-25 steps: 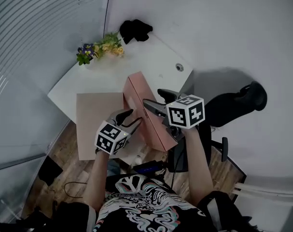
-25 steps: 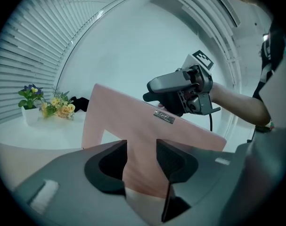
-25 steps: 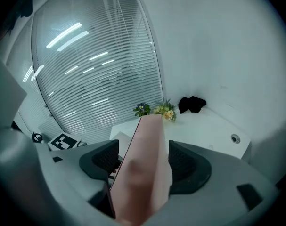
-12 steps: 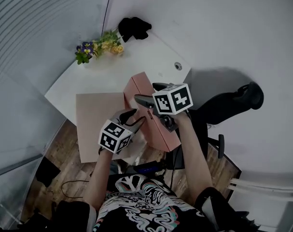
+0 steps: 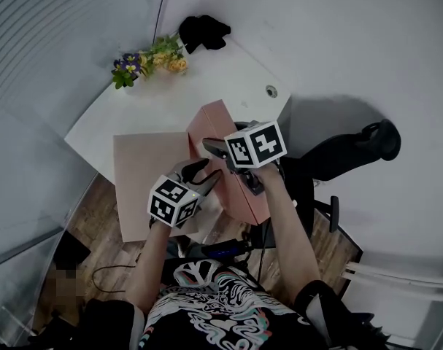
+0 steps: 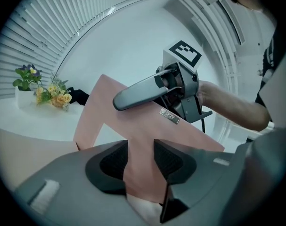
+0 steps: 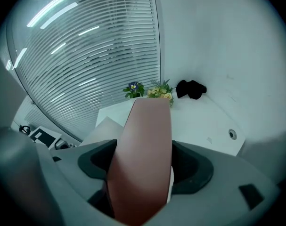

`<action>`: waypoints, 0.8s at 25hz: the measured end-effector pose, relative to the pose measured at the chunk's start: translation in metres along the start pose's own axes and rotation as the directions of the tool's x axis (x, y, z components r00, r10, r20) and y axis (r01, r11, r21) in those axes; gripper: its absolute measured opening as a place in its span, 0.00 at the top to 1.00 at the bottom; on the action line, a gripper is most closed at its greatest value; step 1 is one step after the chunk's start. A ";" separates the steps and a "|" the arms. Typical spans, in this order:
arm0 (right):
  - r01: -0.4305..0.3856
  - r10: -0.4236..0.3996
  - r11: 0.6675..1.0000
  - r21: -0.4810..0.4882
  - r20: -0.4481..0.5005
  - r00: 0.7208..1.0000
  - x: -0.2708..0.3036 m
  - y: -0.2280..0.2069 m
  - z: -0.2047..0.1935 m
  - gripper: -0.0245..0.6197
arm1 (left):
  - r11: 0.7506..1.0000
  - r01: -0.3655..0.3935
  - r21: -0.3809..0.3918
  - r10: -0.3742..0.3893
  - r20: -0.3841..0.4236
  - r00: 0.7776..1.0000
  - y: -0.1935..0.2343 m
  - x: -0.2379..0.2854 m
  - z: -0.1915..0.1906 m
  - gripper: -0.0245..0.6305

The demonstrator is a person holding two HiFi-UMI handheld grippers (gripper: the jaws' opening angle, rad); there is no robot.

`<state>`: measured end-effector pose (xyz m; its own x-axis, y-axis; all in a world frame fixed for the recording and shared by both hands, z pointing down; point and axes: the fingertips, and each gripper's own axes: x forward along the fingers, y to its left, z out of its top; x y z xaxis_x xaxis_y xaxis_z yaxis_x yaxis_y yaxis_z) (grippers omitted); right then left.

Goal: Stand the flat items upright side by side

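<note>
A thick pink board (image 5: 206, 122) stands upright on edge in the middle of the white table (image 5: 228, 79). My left gripper (image 5: 206, 173) holds its near edge, and the pads lie against both pink faces (image 6: 147, 135); these jaws (image 6: 140, 154) have just been closing. My right gripper (image 5: 220, 146) reaches down over the board's top edge. Its jaws (image 7: 145, 166) stand wide astride the pink edge (image 7: 147, 140), with a thin gap at the right pad, and have just been closing a little. A second, tan board (image 5: 141, 173) lies flat to the left.
Potted flowers (image 5: 144, 68) and a black cloth (image 5: 203, 31) sit at the table's far corner. A round cable hole (image 5: 271, 91) lies near the right edge. A black office chair (image 5: 345, 152) stands to the right of the table, above a wooden floor.
My right gripper has moved left and down over the upright board's top edge. The left gripper has kept its place on the near edge.
</note>
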<state>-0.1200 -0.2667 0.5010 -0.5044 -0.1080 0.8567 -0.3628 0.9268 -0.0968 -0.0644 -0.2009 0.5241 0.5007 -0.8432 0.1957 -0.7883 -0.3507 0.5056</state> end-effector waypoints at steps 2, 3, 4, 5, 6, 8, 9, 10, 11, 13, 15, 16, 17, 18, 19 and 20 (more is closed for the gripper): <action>-0.002 0.002 1.000 0.003 0.008 1.000 0.000 0.000 0.001 0.42 | 1.000 0.006 -0.025 -0.006 -0.001 1.000 0.001 0.001 -0.001 0.72; -0.004 0.004 1.000 0.003 0.010 1.000 0.000 0.000 0.001 0.42 | 0.999 0.008 -0.038 -0.008 -0.003 1.000 0.001 0.001 -0.002 0.72; -0.004 0.004 1.000 0.005 0.009 1.000 -0.001 0.000 0.000 0.42 | 0.999 0.008 -0.047 -0.009 -0.006 1.000 0.000 0.001 -0.003 0.71; -0.003 0.003 1.000 0.008 0.010 1.000 -0.001 0.000 0.000 0.42 | 0.999 0.010 -0.053 -0.010 -0.010 1.000 -0.001 0.001 -0.004 0.71; 0.000 0.000 1.000 0.012 0.011 1.000 -0.002 0.000 0.000 0.42 | 0.998 0.012 -0.058 -0.013 -0.013 1.000 -0.002 0.000 -0.004 0.70; 0.008 -0.008 1.000 0.016 0.016 1.000 -0.002 0.000 0.002 0.43 | 0.997 0.018 -0.072 -0.019 -0.011 1.000 -0.003 0.000 -0.004 0.70; 0.011 -0.011 1.000 0.016 0.020 1.000 -0.003 0.001 0.003 0.43 | 0.996 0.020 -0.082 -0.020 -0.006 1.000 -0.003 -0.001 -0.003 0.70; 0.013 -0.014 1.000 0.015 0.028 1.000 -0.004 0.001 0.005 0.43 | 0.995 0.022 -0.093 -0.022 0.001 1.000 -0.002 -0.001 -0.002 0.70; 0.015 -0.016 1.000 0.016 0.039 0.999 -0.006 0.000 0.007 0.43 | 0.995 0.023 -0.102 -0.022 0.008 1.000 -0.001 -0.001 -0.001 0.70; 0.018 -0.020 0.999 0.027 0.071 0.997 -0.012 -0.003 0.012 0.43 | 0.993 0.027 -0.114 -0.025 0.016 1.000 -0.001 -0.001 0.000 0.70; 0.019 -0.024 0.999 0.050 0.112 0.993 -0.018 -0.005 0.018 0.43 | 0.991 0.033 -0.131 -0.030 0.028 0.999 -0.002 -0.002 0.000 0.69; 0.019 -0.028 0.998 0.062 0.135 0.991 -0.022 -0.006 0.021 0.43 | 0.988 0.038 -0.147 -0.032 0.040 0.999 -0.002 -0.002 0.002 0.69; 0.021 -0.032 0.997 0.073 0.155 0.987 -0.026 -0.008 0.024 0.43 | 0.985 0.044 -0.164 -0.036 0.053 0.998 -0.002 -0.003 0.004 0.69; 0.024 -0.038 0.996 0.081 0.174 0.984 -0.029 -0.010 0.027 0.43 | 0.983 0.052 -0.179 -0.042 0.062 0.997 -0.002 -0.003 0.006 0.69; 0.028 -0.045 0.996 0.089 0.190 0.981 -0.032 -0.011 0.029 0.43 | 0.980 0.060 -0.187 -0.048 0.068 0.997 -0.003 -0.004 0.008 0.68; 0.033 -0.052 0.995 0.095 0.204 0.978 -0.035 -0.013 0.030 0.43 | 0.979 0.066 -0.191 -0.054 0.070 0.996 -0.004 -0.004 0.009 0.67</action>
<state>-0.1214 -0.2858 0.4574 -0.6341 -0.2266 0.7393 -0.4517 0.8845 -0.1163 -0.0662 -0.1999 0.5137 0.5162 -0.8495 0.1088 -0.6704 -0.3217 0.6686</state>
